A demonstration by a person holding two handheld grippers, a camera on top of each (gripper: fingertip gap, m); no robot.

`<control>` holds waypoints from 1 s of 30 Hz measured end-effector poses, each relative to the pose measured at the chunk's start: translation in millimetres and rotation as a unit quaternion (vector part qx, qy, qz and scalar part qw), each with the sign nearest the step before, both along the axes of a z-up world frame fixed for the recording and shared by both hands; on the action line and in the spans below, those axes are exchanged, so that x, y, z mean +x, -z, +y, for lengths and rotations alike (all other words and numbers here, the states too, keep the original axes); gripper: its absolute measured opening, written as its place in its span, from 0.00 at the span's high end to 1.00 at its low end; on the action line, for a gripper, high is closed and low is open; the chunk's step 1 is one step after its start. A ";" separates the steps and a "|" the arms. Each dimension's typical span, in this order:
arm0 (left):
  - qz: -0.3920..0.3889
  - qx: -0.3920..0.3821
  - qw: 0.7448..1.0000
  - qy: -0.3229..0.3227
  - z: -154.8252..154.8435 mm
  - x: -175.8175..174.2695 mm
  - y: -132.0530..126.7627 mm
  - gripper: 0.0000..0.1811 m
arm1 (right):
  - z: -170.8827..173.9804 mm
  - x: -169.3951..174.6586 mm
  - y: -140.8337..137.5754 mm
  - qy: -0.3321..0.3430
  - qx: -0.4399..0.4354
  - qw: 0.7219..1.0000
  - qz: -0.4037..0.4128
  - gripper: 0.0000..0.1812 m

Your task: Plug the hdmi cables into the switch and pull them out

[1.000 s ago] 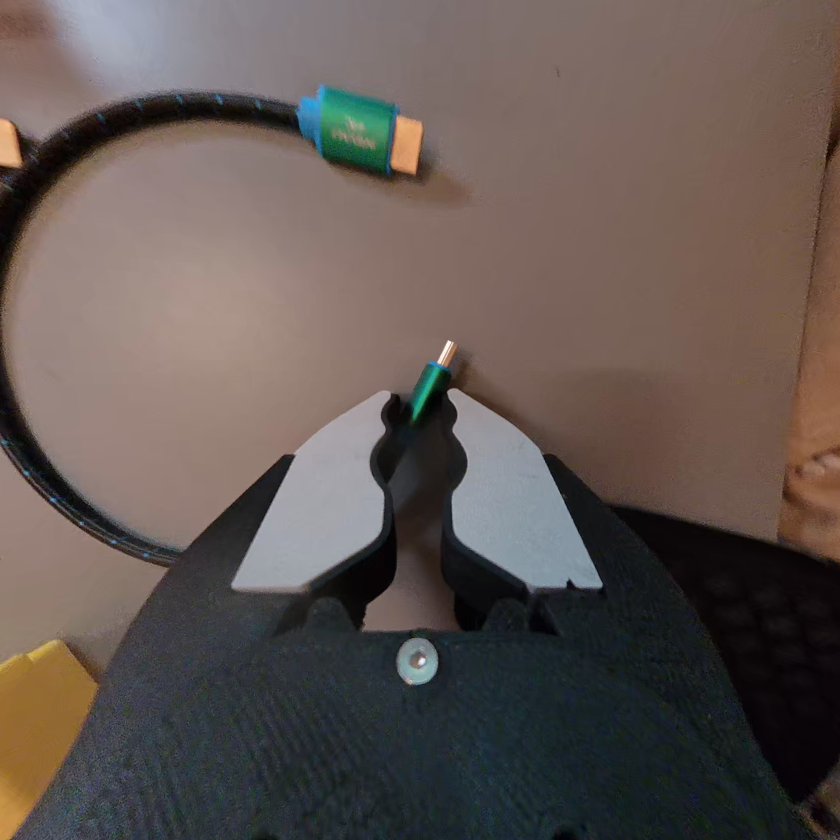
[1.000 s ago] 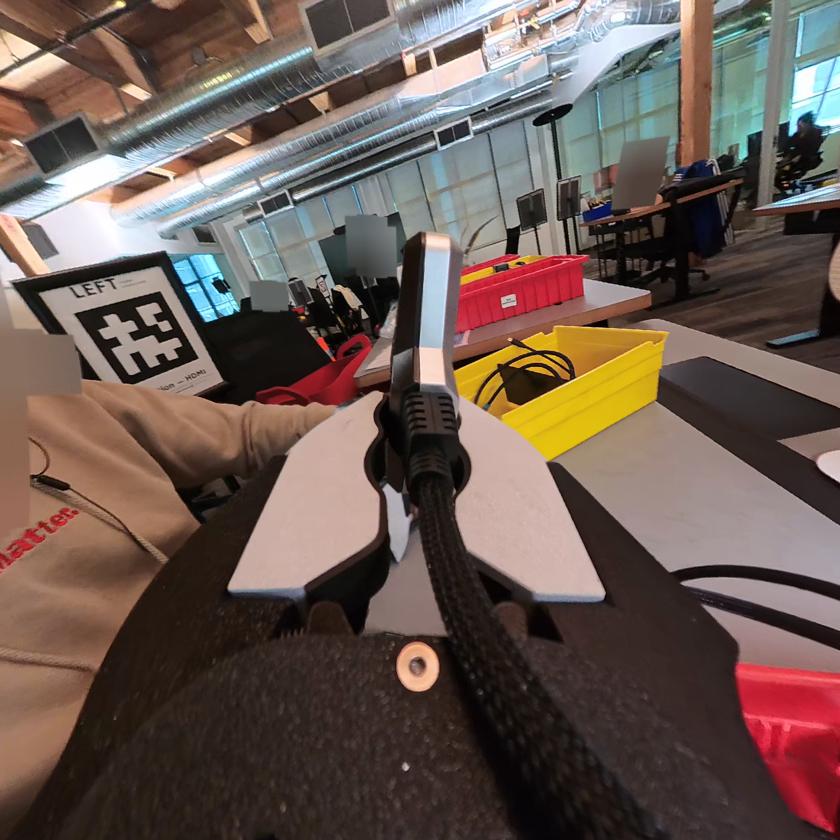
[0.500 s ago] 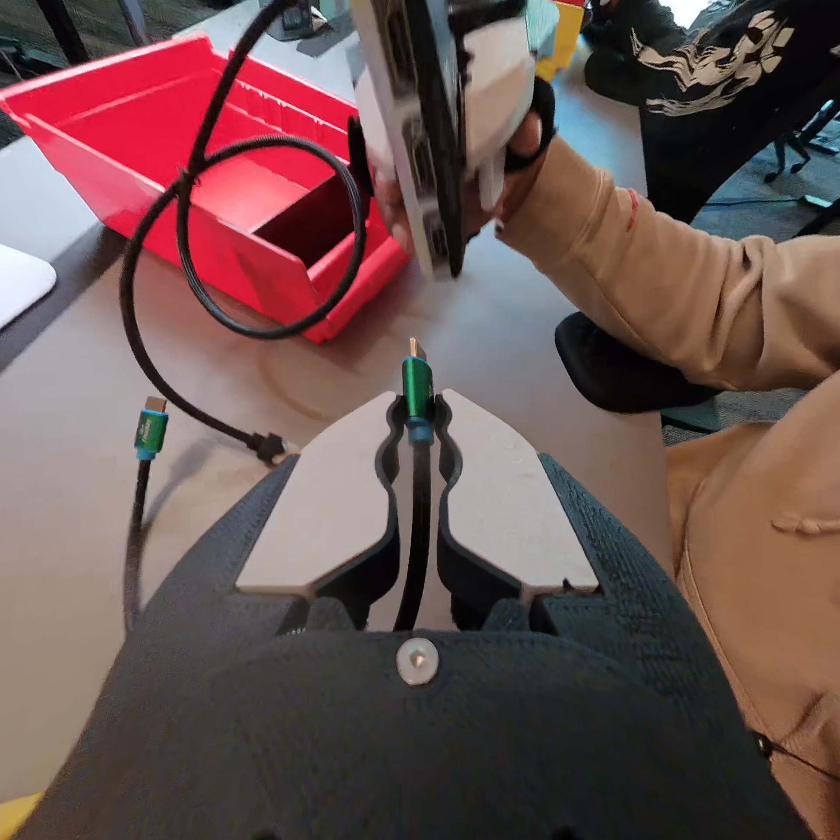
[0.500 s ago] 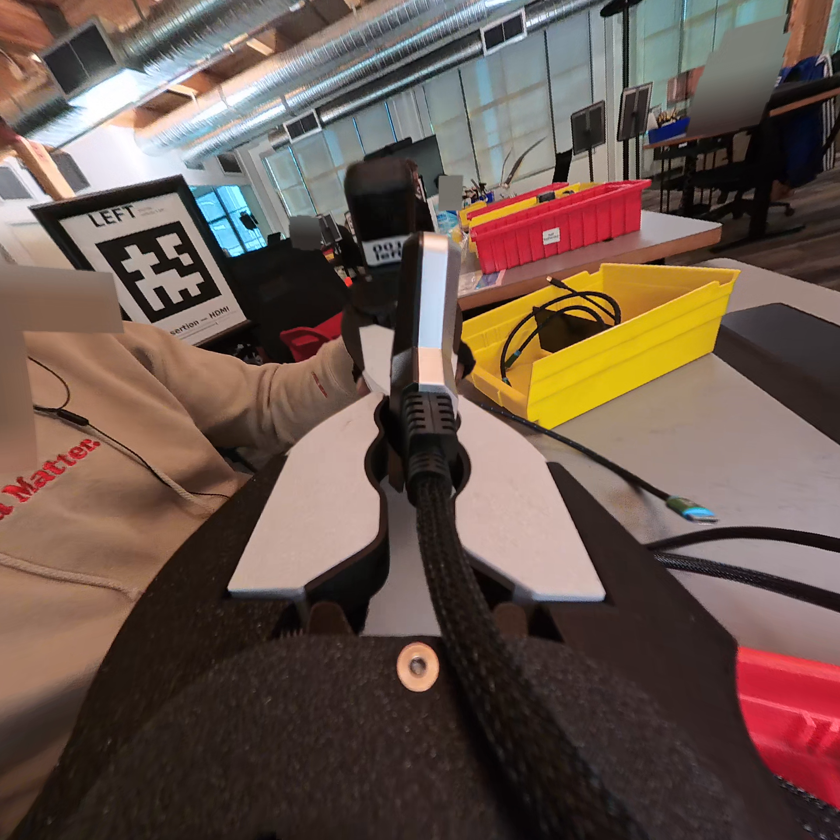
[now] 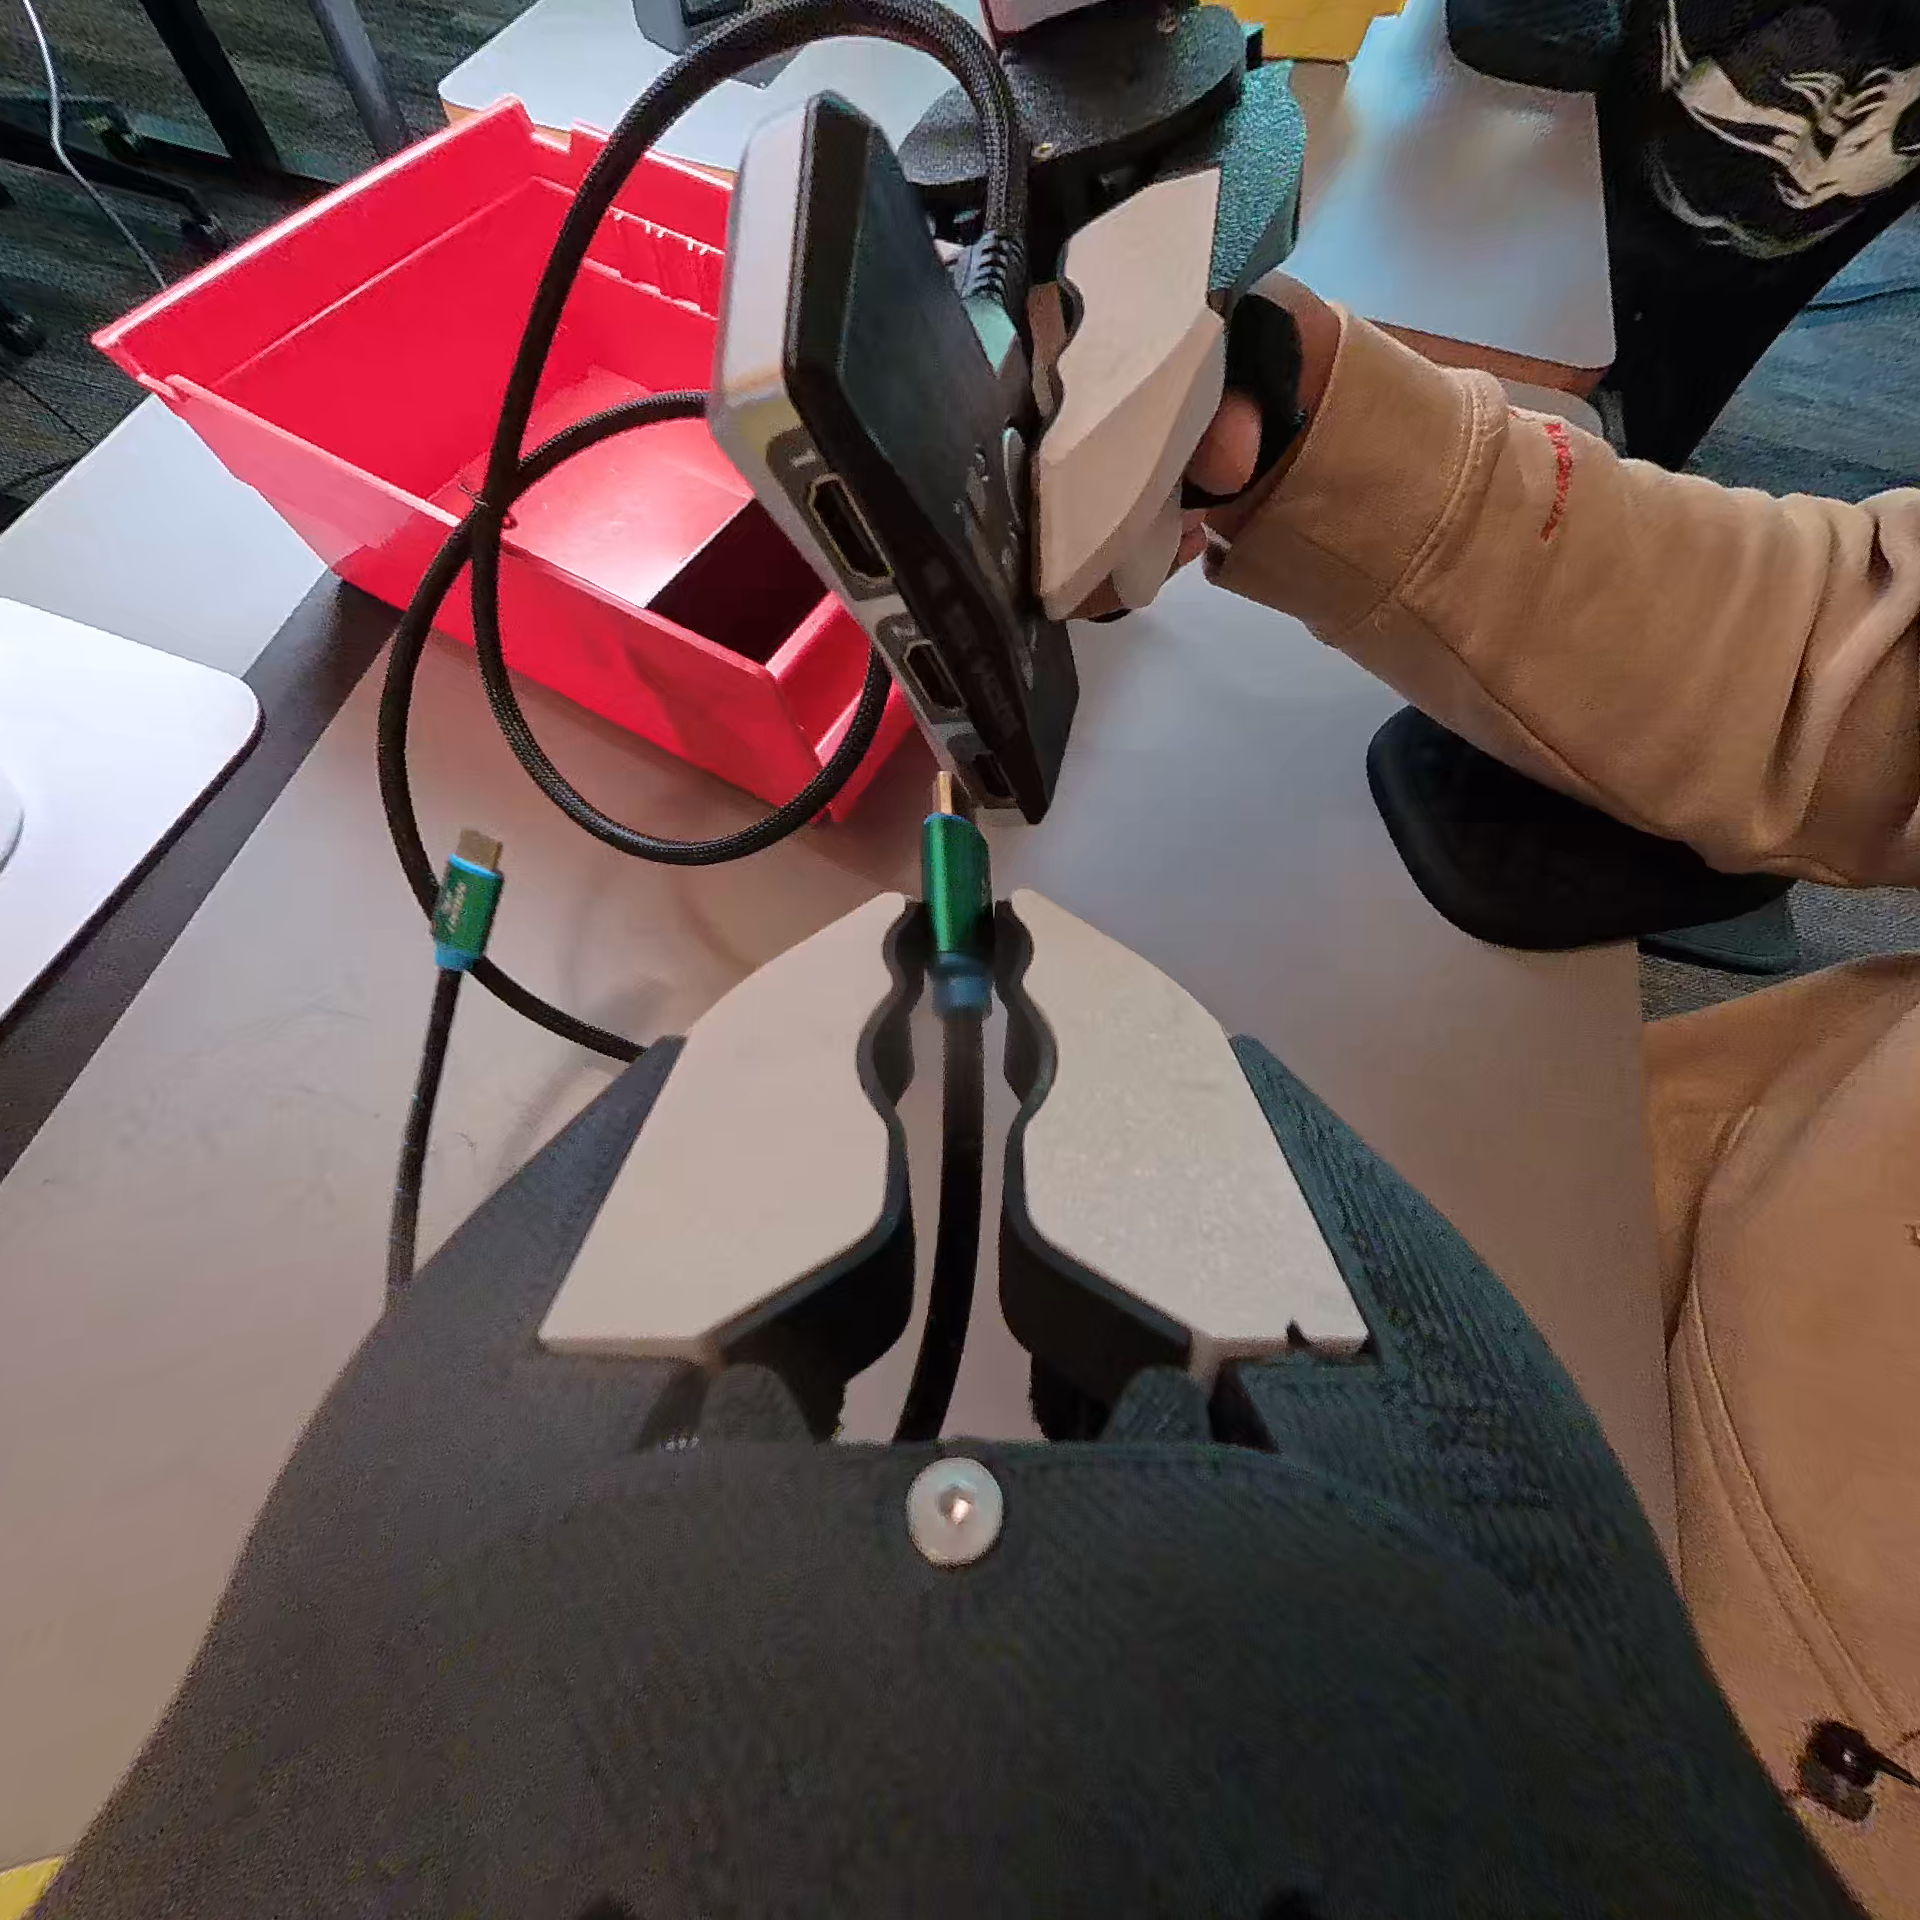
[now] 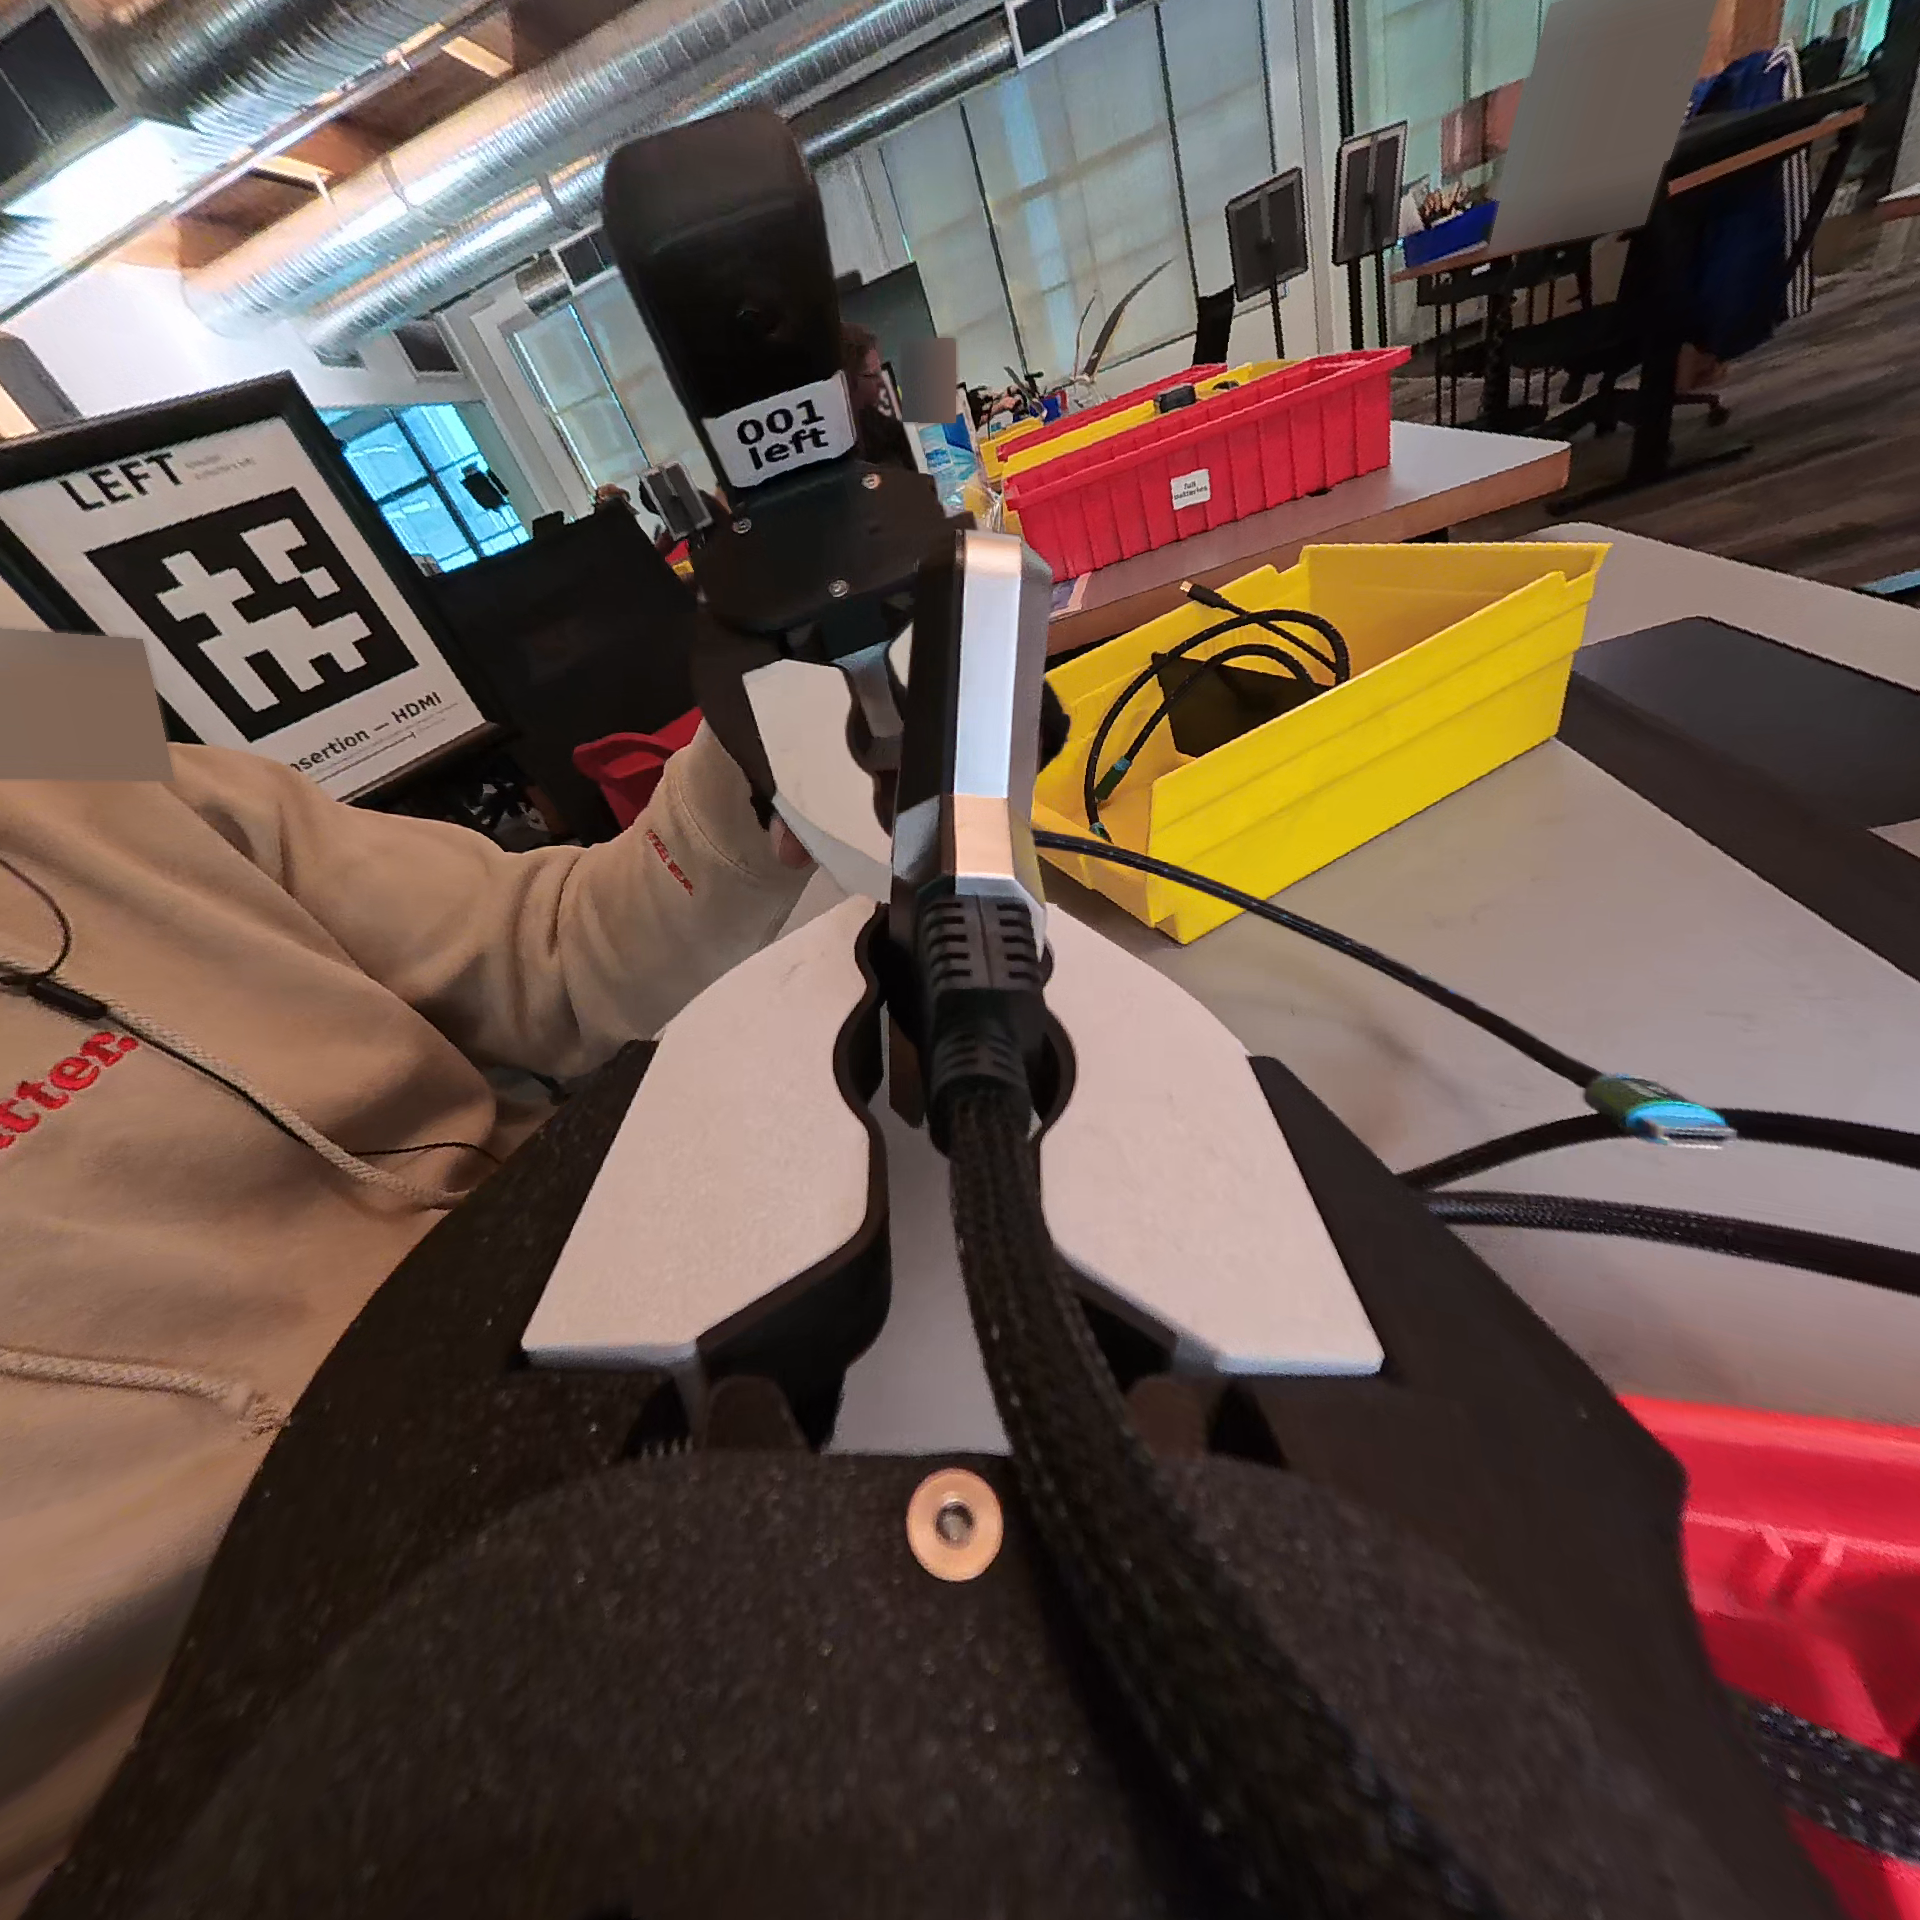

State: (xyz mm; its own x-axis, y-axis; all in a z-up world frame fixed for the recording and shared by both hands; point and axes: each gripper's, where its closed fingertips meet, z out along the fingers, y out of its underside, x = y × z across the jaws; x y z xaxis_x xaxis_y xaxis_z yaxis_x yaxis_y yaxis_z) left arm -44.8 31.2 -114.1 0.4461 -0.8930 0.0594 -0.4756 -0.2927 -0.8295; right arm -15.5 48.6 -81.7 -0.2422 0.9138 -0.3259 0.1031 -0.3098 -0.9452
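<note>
My left gripper (image 5: pixel 954 920) is shut on a green HDMI plug (image 5: pixel 956 873) that stands upright between the jaws, its black cable running back between them. Its gold tip (image 5: pixel 945 795) sits just below the lowest port (image 5: pixel 987 774) of the black and silver switch (image 5: pixel 904 447), apart from it or barely touching. My right gripper (image 6: pixel 966 997) is shut on the switch (image 6: pixel 982 727) at its cable end and holds it tilted above the table. The switch's side ports face my left gripper. A second green plug (image 5: pixel 468 899) lies loose on the table, also visible in the right wrist view (image 6: pixel 1652 1112).
A red bin (image 5: pixel 416 343) stands behind the switch, with the switch's thick braided cable (image 5: pixel 499 623) looping in front of it. A yellow bin (image 6: pixel 1351 727) holding cables stands on the far side. A framed marker sign (image 6: pixel 239 603) and a person's tan sleeve (image 5: pixel 1558 623) are close by.
My left gripper swung up from looking down at the table to face the switch, then closed in until the plug tip reached the lowest port. The right gripper tilted the switch towards it.
</note>
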 end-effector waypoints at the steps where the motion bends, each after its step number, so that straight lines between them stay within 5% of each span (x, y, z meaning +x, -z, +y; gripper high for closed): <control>1: 0.003 0.003 1.000 0.001 -1.0 -0.6 -1.0 0.93 | 0.4 -0.4 0.5 0.001 -0.002 1.000 0.001 0.88; 16: -0.001 0.019 1.000 0.025 -8.5 -4.0 -4.8 0.93 | -2.4 -8.5 -3.5 -0.009 -0.038 0.999 0.035 0.88; 24: -0.099 -0.009 0.995 0.024 -3.9 -11.2 -21.7 0.93 | 4.5 -17.8 -21.1 0.017 -0.083 0.991 0.104 0.87; 30: -0.097 -0.015 0.994 0.045 -10.8 -14.8 -19.8 0.93 | -1.5 -27.0 -21.0 -0.003 -0.117 0.988 0.103 0.88</control>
State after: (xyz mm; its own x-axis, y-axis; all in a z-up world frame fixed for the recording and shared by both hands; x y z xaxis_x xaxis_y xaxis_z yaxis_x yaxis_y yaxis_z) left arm -59.7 20.4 -94.3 0.3413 -0.9257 0.1632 -0.3323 -0.2812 -0.9003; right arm -42.5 47.1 -60.7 -0.3301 0.8179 -0.4712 -0.0818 -0.5221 -0.8490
